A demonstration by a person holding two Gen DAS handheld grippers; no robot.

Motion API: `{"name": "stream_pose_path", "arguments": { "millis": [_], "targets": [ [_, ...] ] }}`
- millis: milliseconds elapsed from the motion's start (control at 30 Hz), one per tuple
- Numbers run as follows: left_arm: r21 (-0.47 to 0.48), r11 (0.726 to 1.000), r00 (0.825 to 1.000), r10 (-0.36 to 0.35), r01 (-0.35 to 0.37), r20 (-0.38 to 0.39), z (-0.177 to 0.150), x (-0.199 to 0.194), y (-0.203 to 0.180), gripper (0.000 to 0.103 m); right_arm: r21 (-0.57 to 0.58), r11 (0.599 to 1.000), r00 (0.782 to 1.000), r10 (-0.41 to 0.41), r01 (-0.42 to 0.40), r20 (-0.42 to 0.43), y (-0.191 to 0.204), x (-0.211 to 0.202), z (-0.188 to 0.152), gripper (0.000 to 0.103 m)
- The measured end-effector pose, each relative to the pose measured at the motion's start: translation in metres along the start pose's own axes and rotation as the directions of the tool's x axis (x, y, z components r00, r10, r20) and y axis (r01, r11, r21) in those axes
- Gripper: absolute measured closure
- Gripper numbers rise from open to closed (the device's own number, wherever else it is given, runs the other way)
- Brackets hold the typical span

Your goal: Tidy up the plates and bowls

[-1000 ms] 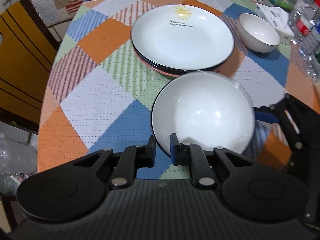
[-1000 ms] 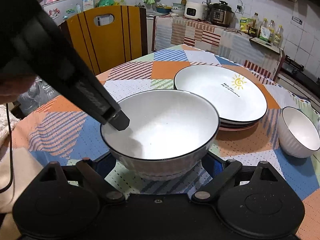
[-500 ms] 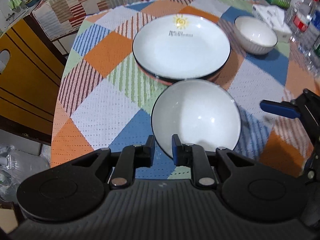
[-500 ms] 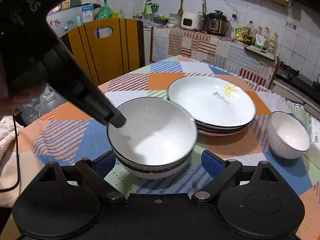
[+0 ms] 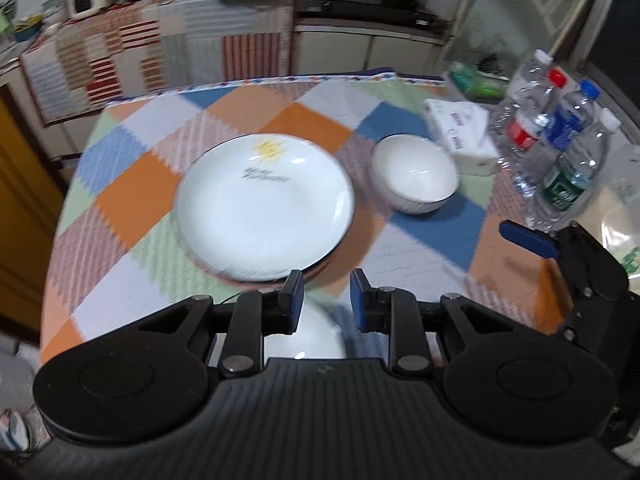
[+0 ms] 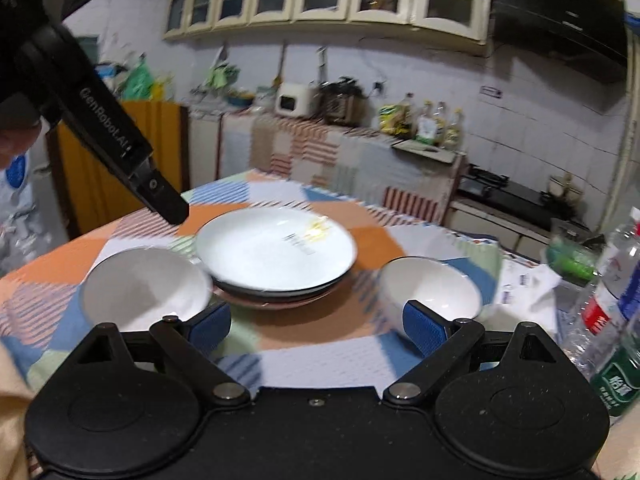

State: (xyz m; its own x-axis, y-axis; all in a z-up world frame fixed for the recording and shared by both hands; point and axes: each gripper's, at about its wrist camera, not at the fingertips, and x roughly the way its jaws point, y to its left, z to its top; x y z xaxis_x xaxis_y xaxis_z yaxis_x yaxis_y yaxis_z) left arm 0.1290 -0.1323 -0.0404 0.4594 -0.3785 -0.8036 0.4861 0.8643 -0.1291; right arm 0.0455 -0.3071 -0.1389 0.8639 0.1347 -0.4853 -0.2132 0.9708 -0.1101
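A large white bowl [image 6: 144, 288] with a dark rim stands on the patchwork tablecloth [image 6: 320, 356], left of a stack of plates [image 6: 276, 248] whose top plate bears a sun print. A smaller white bowl [image 6: 432, 288] stands to the right of the stack. My right gripper [image 6: 316, 326] is open wide above the cloth in front of the stack and holds nothing. My left gripper [image 5: 325, 300] hangs over the large bowl [image 5: 304, 332], its jaws opening with nothing pressed between them. Its black finger [image 6: 160, 192] shows at upper left in the right wrist view.
Several water bottles [image 5: 568, 152] and a white tissue pack [image 5: 460, 128] crowd the table's right side. A yellow wooden chair [image 6: 120, 168] stands behind the table at left. A cloth-covered counter [image 5: 160, 48] with appliances runs along the far wall.
Both grippers have lifted and drawn back from the large bowl, which stays on the cloth. The left jaws have spread a little. The right gripper, whose jaws flanked the bowl, has swung right.
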Motion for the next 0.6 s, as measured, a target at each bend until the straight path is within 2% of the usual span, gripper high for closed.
{"name": "stream_pose_path", "arguments": {
  "millis": [133, 233, 400, 500, 600],
  "targets": [
    [0.018, 0.999, 0.999, -0.035, 0.035, 0.020, 0.017, 0.023, -0.017, 0.078, 0.072, 0.995, 0.998, -0.070, 0.069, 0.009, -0.030, 0.014, -0.003, 0.006],
    [-0.024, 0.997, 0.997, -0.073, 0.073, 0.026, 0.028, 0.045, -0.024, 0.072, 0.151, 0.985, 0.994, -0.078, 0.088, -0.072, -0.054, 0.038, -0.008, 0.006],
    [-0.114, 0.987, 0.993, -0.108, 0.114, 0.054, 0.048, 0.088, -0.032, 0.071, 0.265, 0.956, 0.982, -0.084, 0.128, -0.171, -0.083, 0.077, -0.022, 0.006],
    [-0.159, 0.981, 0.994, -0.103, 0.107, 0.033, 0.056, 0.117, -0.033, 0.069, 0.286, 0.948, 0.978, -0.090, 0.142, -0.191, -0.090, 0.095, -0.029, 0.006],
    [-0.196, 0.973, 0.992, -0.126, 0.119, -0.023, 0.059, 0.144, -0.033, 0.069, 0.286, 0.945, 0.971, -0.096, 0.158, -0.220, -0.096, 0.113, -0.034, 0.006]
  ]
}}
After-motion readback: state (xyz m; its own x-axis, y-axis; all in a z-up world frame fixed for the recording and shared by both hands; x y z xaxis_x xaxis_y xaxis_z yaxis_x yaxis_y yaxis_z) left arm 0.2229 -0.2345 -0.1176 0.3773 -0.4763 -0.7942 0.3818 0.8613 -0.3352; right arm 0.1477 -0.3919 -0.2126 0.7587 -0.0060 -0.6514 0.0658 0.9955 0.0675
